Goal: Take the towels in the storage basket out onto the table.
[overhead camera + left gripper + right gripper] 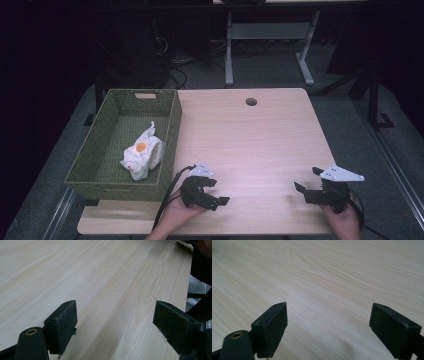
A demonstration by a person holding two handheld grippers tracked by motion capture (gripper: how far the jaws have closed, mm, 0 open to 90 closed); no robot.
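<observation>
Both grippers empty and low over the near edge of the wooden table (260, 135), jaws spread wide with nothing but bare wood grain between them. Left gripper (220, 192) at about seven o'clock on the tabletop, right gripper (307, 181) at about five o'clock. In the left gripper view (115, 317) and the right gripper view (328, 322), pads well apart, no contact with anything. Nearest loose thing — a crumpled white cloth (142, 156) with an orange spot, lying inside the green woven basket (172, 107) at the table's left side. Seen from the left gripper, roughly at ten o'clock, beyond the basket's right wall; seen from the right gripper, far off toward nine o'clock across the bare table. Long axis of the bundle running roughly from seven to one o'clock, a tail of fabric pointing up and away. Left gripper plainly the nearer — probably a lift over the wall before any descent onto the cloth
</observation>
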